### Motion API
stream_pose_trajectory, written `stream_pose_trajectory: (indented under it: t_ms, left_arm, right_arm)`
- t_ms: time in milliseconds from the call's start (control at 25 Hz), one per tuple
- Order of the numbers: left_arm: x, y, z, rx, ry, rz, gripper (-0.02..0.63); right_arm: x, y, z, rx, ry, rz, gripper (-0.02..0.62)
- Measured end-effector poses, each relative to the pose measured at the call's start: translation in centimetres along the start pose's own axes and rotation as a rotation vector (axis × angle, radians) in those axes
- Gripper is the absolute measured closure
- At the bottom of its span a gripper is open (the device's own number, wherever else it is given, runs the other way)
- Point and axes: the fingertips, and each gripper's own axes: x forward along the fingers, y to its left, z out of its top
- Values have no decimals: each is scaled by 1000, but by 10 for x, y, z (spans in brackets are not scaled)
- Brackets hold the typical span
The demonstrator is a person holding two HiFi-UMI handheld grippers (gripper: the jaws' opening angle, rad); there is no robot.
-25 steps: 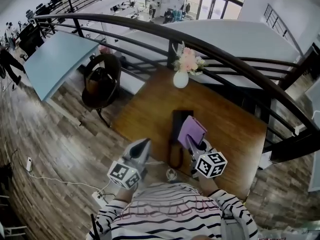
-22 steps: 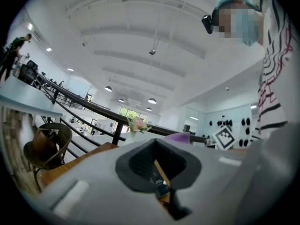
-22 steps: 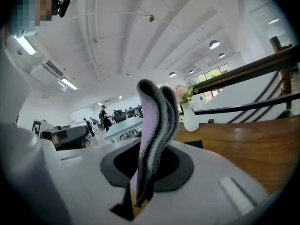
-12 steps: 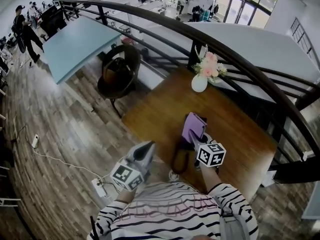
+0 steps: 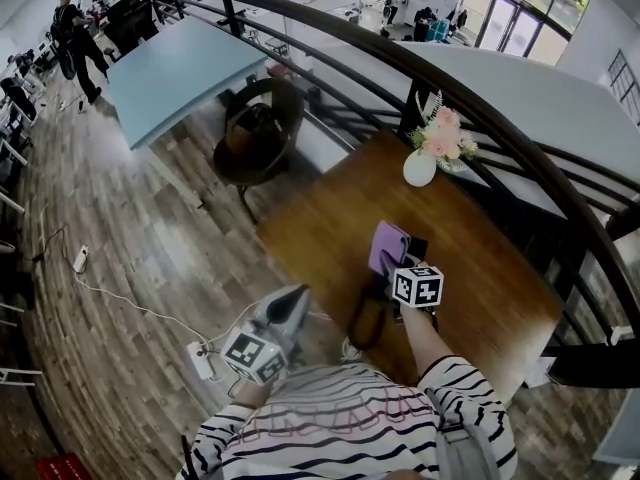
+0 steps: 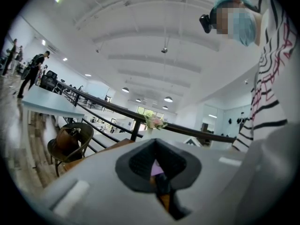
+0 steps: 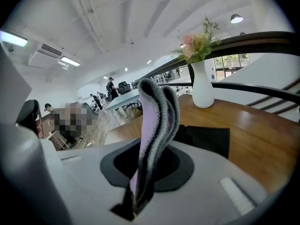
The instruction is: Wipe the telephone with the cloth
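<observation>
I count one brown wooden table (image 5: 320, 223), one round dark wicker chair (image 5: 258, 133) off its far left corner, one white vase of pink flowers (image 5: 421, 166) at its far edge, one flat black telephone (image 5: 417, 249), one folded lilac cloth with grey edging (image 5: 388, 245), and my two claws. My right arm, in a striped sleeve, reaches forward over the table's near edge. The right claw (image 5: 388, 274) is clamped on the cloth's near end, and the cloth drapes over the telephone, which sits near the middle of the table with its dark body showing beside the fabric. In the right gripper view the cloth stands up from the jaws in a doubled fold. The left claw (image 5: 292, 300) hangs back by my torso over the plank floor, off the table's near-left corner, jaws drawn together with nothing between them
</observation>
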Motion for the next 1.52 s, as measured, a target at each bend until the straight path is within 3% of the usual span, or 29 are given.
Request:
stream_pose_trajectory:
  t_ms: [360,640,1240,1520]
  left_arm:
    - [12,13,-2,-8,3,-14,607]
    - [21,-1,0,-2,13,-62,607]
    - [48,-25,-9,-10,36,-176,607]
    - [41,-35,-11,-18,45,-182,607]
  right_arm:
    - [17,-18,2,40,23,-30,545]
    - [-8,-33,-1,71,10,-75,543]
    - [-74,-107,-22,146,-10,-261,541]
    - [-92,-98,-21,129,-61,-275,543]
